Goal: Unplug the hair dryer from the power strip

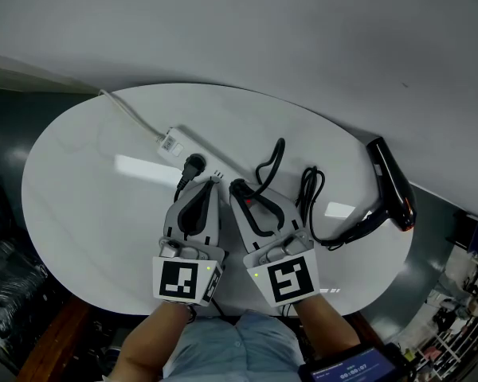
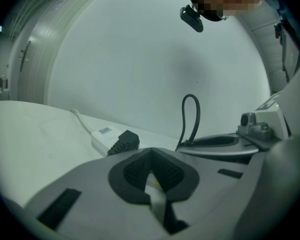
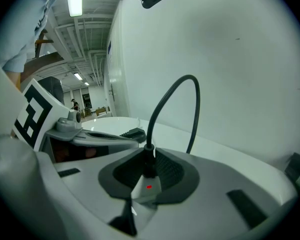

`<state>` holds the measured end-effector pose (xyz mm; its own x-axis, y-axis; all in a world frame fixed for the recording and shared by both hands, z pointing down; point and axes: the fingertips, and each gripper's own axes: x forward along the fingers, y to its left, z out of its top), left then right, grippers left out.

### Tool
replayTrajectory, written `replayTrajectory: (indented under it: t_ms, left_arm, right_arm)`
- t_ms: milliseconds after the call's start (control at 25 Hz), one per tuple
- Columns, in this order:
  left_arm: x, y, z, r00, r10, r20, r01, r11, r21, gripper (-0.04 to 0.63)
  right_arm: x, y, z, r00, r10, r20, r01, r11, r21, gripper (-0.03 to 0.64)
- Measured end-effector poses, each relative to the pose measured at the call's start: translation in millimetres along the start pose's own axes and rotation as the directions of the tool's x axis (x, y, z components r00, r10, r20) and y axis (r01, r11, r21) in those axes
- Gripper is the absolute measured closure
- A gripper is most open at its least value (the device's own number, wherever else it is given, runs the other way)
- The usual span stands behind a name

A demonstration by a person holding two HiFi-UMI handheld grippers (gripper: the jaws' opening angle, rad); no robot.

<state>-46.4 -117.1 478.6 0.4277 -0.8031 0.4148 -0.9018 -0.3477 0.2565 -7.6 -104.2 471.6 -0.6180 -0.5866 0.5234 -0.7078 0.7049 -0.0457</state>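
Observation:
A white power strip (image 1: 174, 142) lies across the white oval table (image 1: 80, 173), with one black plug (image 1: 193, 164) seated in it. The black hair dryer (image 1: 392, 185) rests at the table's right edge, and its cord (image 1: 311, 201) loops back toward me. My right gripper (image 1: 237, 186) is shut on the plug (image 3: 149, 166) at the cord's end, and the cord (image 3: 165, 101) arches up out of the jaws. A white piece with a red dot shows below that plug. Whether its prongs are seated is hidden. My left gripper (image 1: 213, 180) sits shut over the strip's near end.
The strip's white lead (image 1: 127, 110) runs off the table's far left edge. A pale wall stands close behind the table. Dark floor and clutter surround the table at left and at lower right. The two grippers sit side by side, nearly touching.

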Motion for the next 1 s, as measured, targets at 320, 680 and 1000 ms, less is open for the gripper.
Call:
replayTrajectory:
  t_ms: [320, 680, 1000]
  left_arm:
    - [8, -11, 0, 0.999, -0.016, -0.03, 0.016, 1.0, 0.003, 0.597]
    - [13, -14, 1, 0.997, -0.063, -0.044, 0.064, 0.998, 0.015, 0.597]
    - [11, -13, 1, 0.995, -0.082, -0.061, 0.084, 0.996, 0.043, 0.598]
  right_arm:
    - [4, -1, -5, 0.998, -0.034, -0.05, 0.033, 0.999, -0.018, 0.558]
    - [3, 2, -3, 0.999, -0.02, -0.033, 0.02, 1.0, -0.011, 0.569]
    - [-3, 6, -2, 0.999, -0.024, -0.043, 0.022, 0.998, -0.056, 0.572]
